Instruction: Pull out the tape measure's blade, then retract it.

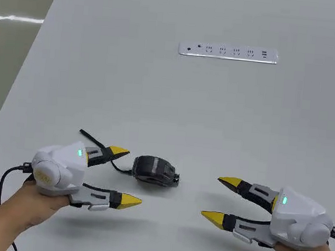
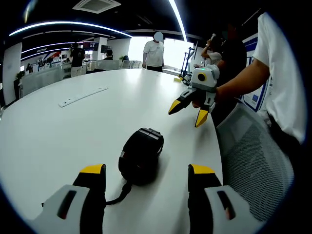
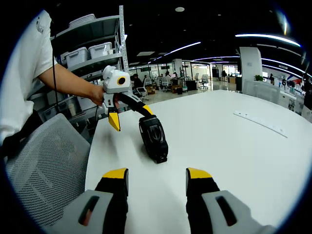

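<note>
Strap (image 1: 119,169) end behind left gripper (image 1: 133,177)

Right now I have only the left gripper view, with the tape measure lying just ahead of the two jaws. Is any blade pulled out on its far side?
Observer: No. In the right gripper view the tape measure points its blade mouth at the right hand-held gripper, with no blade drawn out on the table.
Operator: What is the long flat strip farther along the table?
Observer: From the head view, a white power strip with a row of sockets.
Operator: Anything behind the left hand-held gripper?
Observer: Shelving holding white bins, seen in the right gripper view.
</note>
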Action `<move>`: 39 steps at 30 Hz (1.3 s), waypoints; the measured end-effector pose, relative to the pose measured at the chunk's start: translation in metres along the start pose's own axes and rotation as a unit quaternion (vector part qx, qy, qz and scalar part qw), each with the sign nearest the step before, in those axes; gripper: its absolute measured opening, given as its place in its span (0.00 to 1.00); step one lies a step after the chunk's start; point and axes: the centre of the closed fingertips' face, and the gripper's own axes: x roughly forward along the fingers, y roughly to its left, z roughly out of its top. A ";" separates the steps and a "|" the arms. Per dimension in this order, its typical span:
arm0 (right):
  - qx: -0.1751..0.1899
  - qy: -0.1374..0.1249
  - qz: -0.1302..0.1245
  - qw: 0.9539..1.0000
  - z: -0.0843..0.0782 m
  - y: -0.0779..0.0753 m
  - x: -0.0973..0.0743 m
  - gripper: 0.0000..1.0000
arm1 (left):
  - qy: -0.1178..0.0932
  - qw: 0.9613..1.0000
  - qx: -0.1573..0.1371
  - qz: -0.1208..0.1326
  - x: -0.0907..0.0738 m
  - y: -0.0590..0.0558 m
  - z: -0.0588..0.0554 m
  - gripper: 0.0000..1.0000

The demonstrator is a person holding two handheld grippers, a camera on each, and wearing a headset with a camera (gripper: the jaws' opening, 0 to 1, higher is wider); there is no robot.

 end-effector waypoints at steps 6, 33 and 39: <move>0.002 -0.004 -0.002 1.000 0.000 -0.002 0.003 0.46 | 0.004 1.000 0.007 -0.002 0.008 0.004 0.001 0.63; 0.007 -0.001 0.016 1.000 -0.004 -0.003 0.026 0.44 | 0.038 0.999 0.027 -0.028 0.037 0.005 -0.006 0.55; 0.010 0.003 0.022 1.000 -0.007 -0.003 0.031 0.44 | 0.043 0.998 0.031 -0.036 0.042 0.006 -0.007 0.54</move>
